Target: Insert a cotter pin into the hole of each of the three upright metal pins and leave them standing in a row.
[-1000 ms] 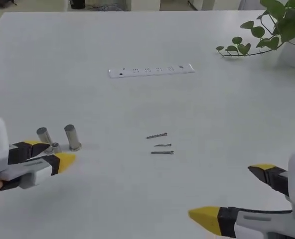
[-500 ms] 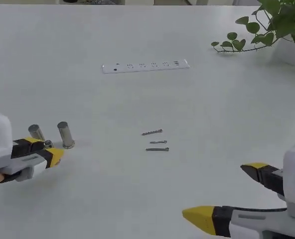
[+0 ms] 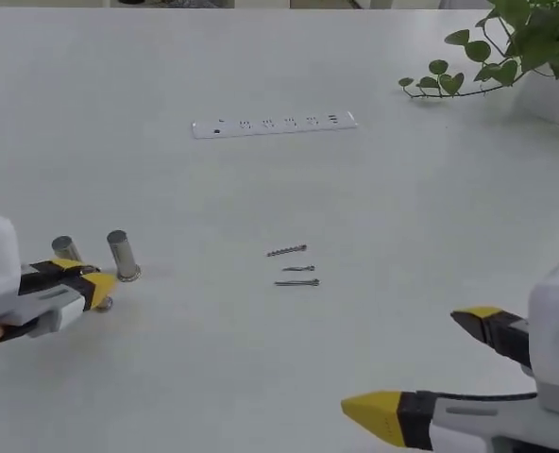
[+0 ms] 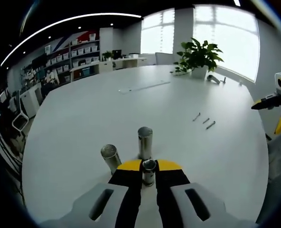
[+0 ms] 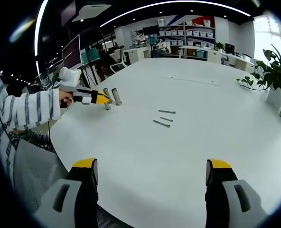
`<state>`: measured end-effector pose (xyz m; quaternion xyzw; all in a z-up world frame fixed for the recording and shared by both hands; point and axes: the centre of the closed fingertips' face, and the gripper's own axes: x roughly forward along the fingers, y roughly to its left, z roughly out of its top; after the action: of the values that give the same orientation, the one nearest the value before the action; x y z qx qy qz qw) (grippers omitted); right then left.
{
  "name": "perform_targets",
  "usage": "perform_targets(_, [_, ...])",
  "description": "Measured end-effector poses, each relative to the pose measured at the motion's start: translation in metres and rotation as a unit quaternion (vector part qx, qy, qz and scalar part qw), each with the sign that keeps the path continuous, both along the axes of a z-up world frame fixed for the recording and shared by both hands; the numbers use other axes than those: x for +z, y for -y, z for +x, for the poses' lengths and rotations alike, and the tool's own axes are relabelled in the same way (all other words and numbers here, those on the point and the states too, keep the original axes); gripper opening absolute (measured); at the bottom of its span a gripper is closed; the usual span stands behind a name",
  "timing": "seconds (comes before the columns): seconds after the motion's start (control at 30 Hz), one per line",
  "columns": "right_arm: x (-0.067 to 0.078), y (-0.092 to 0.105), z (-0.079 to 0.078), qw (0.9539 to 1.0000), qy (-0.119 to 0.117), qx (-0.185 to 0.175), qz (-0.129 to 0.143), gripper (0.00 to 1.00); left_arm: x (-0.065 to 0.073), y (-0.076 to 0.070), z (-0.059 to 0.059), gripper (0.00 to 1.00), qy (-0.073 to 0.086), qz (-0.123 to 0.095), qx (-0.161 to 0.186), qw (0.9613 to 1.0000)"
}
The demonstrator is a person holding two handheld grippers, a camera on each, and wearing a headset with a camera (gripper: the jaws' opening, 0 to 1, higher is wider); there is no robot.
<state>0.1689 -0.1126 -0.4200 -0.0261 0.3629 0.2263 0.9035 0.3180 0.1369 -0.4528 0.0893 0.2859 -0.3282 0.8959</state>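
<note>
The left gripper [image 4: 149, 165] is clamping its jaws on one upright metal pin [image 4: 149, 174] just beside two other standing pins [image 4: 145, 141], while the right gripper [image 5: 152, 167] is hovering with its jaws wide apart, well away from three cotter pins [image 3: 295, 267] lying mid-table.
</note>
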Motion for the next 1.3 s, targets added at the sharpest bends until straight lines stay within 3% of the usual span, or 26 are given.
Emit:
perform_targets(0.17, [0.001,0.001,0.0,1.0,0.001,-0.001,0.0,0.93,0.001,-0.002,0.0,0.06,0.007,0.007,-0.006,0.9999])
perform_targets(0.3, [0.002,0.002,-0.001,1.0,0.003,-0.002,0.001,0.93,0.003,0.001,-0.003,0.05,0.029,0.045,-0.046,0.9975])
perform_targets(0.4, [0.002,0.001,-0.001,1.0,0.005,-0.002,0.001,0.93,0.003,0.003,-0.006,0.05,0.028,0.043,-0.052,0.9973])
perform_targets(0.53, [0.003,-0.002,-0.001,1.0,0.006,0.0,0.004,0.93,0.009,0.006,-0.012,0.05,0.029,0.034,-0.063,0.997])
perform_targets(0.67, [0.003,-0.004,-0.001,0.9999,0.008,0.005,0.005,0.93,0.021,0.013,-0.016,0.05,0.043,0.021,-0.08,0.9957])
perform_targets(0.8, [0.005,-0.007,-0.002,0.9999,0.011,0.008,0.008,0.93,0.038,0.021,-0.021,0.05,0.07,0.001,-0.103,0.9922])
perform_targets(0.87, [0.005,-0.008,-0.002,0.9998,0.011,0.01,0.008,0.93,0.046,0.024,-0.024,0.05,0.072,-0.017,-0.108,0.9914])
perform_targets(1.13, [0.009,-0.01,-0.002,0.9997,0.018,0.016,0.008,0.93,0.061,0.034,-0.036,0.05,0.085,-0.017,-0.151,0.9846])
perform_targets(1.3, [0.013,-0.012,-0.003,0.9995,0.023,0.018,0.009,0.93,0.065,0.039,-0.042,0.05,0.088,-0.023,-0.164,0.9823])
